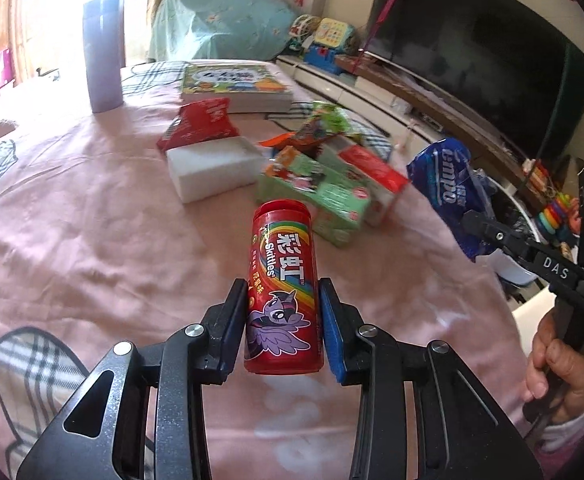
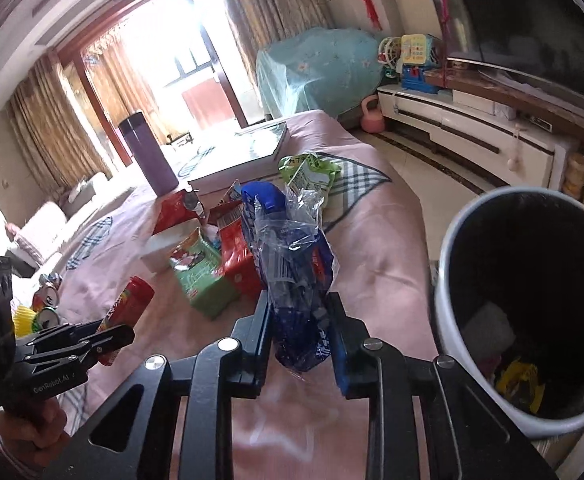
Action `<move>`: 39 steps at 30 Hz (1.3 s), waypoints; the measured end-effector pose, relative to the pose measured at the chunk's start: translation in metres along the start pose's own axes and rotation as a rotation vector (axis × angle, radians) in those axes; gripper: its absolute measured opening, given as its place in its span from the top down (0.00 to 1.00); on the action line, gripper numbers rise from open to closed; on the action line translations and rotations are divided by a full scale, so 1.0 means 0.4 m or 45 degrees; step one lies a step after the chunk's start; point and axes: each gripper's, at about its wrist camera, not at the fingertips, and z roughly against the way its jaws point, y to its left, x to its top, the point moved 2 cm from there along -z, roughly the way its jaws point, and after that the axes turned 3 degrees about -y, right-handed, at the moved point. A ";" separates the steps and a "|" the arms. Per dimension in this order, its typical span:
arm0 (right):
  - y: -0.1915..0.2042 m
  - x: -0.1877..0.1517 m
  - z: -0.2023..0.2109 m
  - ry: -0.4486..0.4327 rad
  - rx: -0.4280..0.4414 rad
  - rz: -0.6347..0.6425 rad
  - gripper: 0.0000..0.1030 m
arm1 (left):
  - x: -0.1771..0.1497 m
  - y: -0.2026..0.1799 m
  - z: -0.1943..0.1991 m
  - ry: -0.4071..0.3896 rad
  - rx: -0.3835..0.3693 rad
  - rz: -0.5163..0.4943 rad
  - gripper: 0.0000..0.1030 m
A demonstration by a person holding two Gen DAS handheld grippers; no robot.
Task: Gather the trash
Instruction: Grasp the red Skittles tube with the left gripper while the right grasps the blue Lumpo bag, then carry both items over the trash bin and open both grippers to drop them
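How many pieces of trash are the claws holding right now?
2. A red Skittles tube is clamped in the left claw. A crinkly blue wrapper is clamped in the right claw, near the bin.

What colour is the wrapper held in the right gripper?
Dark blue with clear plastic: the tissue wrapper in the right gripper, best seen in the right wrist view.

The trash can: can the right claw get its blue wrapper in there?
Probably yes. The right claw grips the blue wrapper, and the trash can stands open just to its right, nothing between them.
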 end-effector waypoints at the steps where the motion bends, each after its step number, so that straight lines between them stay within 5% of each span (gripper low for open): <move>1: -0.005 -0.005 0.011 -0.003 0.002 -0.012 0.75 | -0.005 -0.015 0.007 -0.001 -0.018 -0.011 0.67; 21: -0.177 -0.062 0.220 -0.116 -0.153 -0.192 0.75 | -0.003 -0.317 0.010 -0.010 -0.227 -0.273 0.67; 39: -0.307 -0.039 0.263 -0.147 -0.247 -0.281 0.75 | 0.058 -0.496 -0.053 -0.008 -0.315 -0.408 0.67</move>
